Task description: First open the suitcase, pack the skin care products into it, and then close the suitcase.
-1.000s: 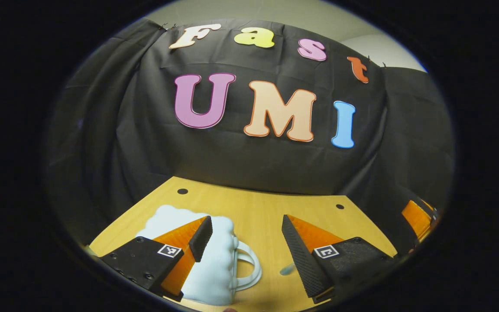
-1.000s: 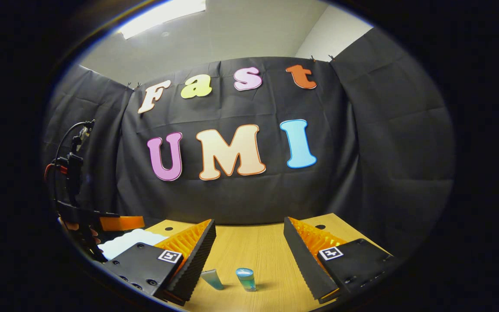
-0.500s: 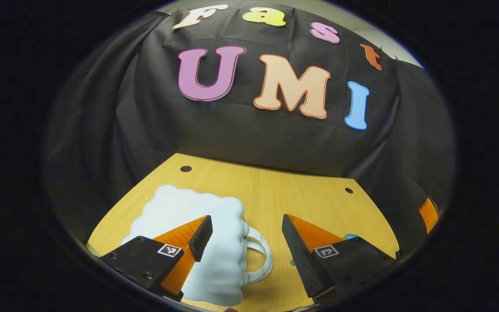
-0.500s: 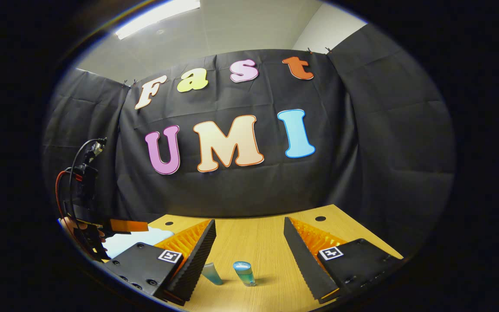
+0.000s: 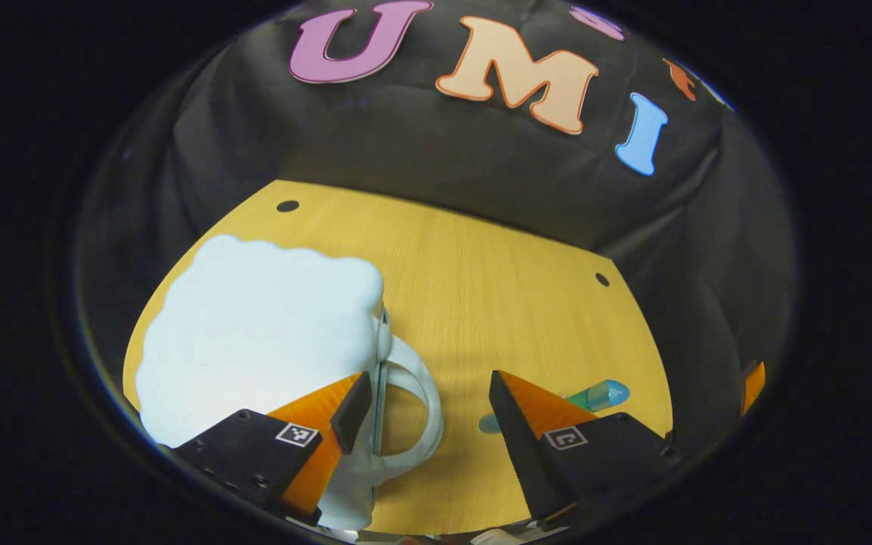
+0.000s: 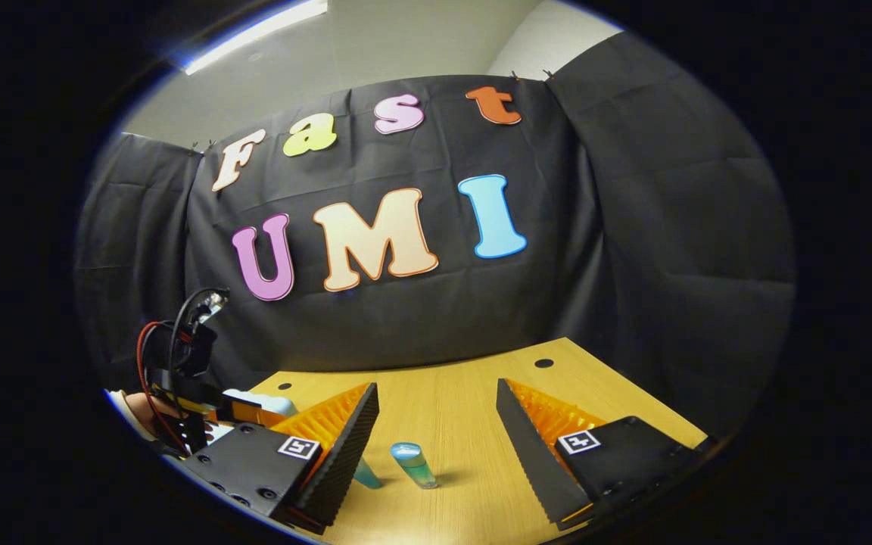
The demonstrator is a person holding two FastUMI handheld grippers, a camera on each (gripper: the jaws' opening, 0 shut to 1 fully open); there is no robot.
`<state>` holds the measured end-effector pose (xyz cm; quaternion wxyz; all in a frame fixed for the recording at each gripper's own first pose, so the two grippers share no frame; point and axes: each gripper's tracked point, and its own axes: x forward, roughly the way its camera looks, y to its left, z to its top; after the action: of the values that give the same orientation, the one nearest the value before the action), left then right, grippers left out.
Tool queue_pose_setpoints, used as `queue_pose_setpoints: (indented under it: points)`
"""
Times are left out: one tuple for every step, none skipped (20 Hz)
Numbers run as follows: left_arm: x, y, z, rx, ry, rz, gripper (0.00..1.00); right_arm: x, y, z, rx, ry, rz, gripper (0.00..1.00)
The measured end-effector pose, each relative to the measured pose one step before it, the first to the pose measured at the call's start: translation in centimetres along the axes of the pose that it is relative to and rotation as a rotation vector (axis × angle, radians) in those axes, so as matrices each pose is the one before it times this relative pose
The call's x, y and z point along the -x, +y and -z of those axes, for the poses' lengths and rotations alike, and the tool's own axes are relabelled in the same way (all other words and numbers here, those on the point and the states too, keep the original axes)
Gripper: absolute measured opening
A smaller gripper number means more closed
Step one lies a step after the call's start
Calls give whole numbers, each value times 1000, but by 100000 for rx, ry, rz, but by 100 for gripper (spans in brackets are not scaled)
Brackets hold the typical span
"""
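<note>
Two grippers on my feeds right now, both spread wide with nothing between the fingers. From the left gripper view, the left gripper (image 5: 428, 401) hangs over the suitcase (image 5: 254, 333), which is a pale, smooth, cloud-shaped little case with a scalloped outline, lying flat on the table (image 5: 496, 288) with its lid down. Its loop handle (image 5: 417, 412) is a rounded white plastic arch sticking out toward the gap between my fingers; the left-hand finger sits just over the case's edge near where the handle joins, but I can't tell if it's actually touching. The table is a light wood-grain board with a couple of small dark holes near the back edge. Off to the right of the handle, partly hidden behind my other finger, a skin care tube (image 5: 595, 395) lies on its side, see-through teal with a rounded blue end. From the right gripper view, the right gripper (image 6: 436, 446) is also released and sits low over the wood, its pads ribbed like a sawtooth. A small bottle (image 6: 413, 463) with a light blue cap and greenish clear body rests on the table in the gap between the fingers, closer to the left-hand one, and a second teal piece (image 6: 365, 473) pokes out right beside that finger, mostly hidden. Further left I can see the other gripper with its red and black cables, held over the pale case.
</note>
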<state>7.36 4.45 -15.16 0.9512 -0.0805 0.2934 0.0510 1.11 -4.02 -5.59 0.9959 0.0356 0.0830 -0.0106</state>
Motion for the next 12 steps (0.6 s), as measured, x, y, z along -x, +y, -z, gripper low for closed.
queue_pose_setpoints:
  points:
    - [-364,-112,29,-1405,2209,-541,90,161,-303,215,-348,175,847,98]
    - [-536,-213,303,-2094,2014,-571,87,128,-245,117,-445,252,865,98]
    - [-435,-81,49,-2706,2264,-991,86,54,-263,126,-549,302,649,98]
    - [-622,64,409,-2755,2475,-1258,84,26,-181,162,-504,454,719,98]
    - [-438,-68,366,-2296,3135,-1247,84,-7,-295,133,-537,397,683,98]
    - [-497,-213,593,-1446,3926,-565,82,64,-178,43,-456,257,588,95]
    - [-376,-268,377,-267,3089,56,80,16,-207,115,-474,164,547,98]
    - [-480,-167,412,347,2860,-408,77,141,-257,36,-240,-202,572,98]
    - [-396,1,430,177,3143,-765,75,64,-204,-72,-175,-51,617,98]
    - [-406,102,452,259,2476,-930,72,73,-262,111,-145,-99,635,98]
    - [-397,162,369,158,2315,-769,72,-43,-241,-14,-166,-44,662,98]
    - [-615,256,496,219,2477,-877,66,118,-227,46,-261,30,617,98]
